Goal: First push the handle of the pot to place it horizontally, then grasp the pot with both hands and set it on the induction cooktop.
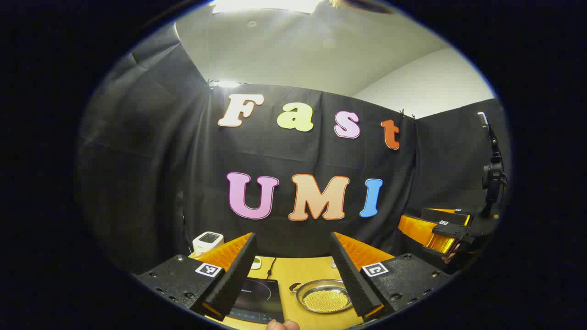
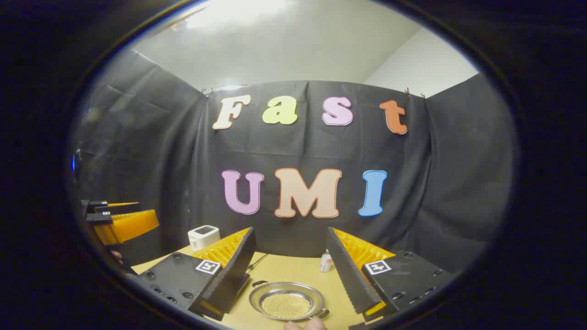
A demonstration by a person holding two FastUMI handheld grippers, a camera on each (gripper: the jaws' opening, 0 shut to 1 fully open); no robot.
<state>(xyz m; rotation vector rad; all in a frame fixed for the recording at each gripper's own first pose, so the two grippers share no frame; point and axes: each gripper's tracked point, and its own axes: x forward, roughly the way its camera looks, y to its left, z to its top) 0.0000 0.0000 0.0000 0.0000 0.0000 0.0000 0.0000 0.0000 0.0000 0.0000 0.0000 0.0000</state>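
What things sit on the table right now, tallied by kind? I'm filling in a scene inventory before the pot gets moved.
Pot with small yellow beads: 1
Induction cooktop: 1
White box-shaped device at the back: 1
Small white bottle: 1
Small pale item behind the cooktop, too small to identify: 1
Total: 5

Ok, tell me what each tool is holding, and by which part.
Nothing is held. The left tool and the right tool are both open, above the table, clear of the pot.

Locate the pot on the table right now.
In the left gripper view the pot sits on the wooden table, right of the induction cooktop, holding small yellow beads.
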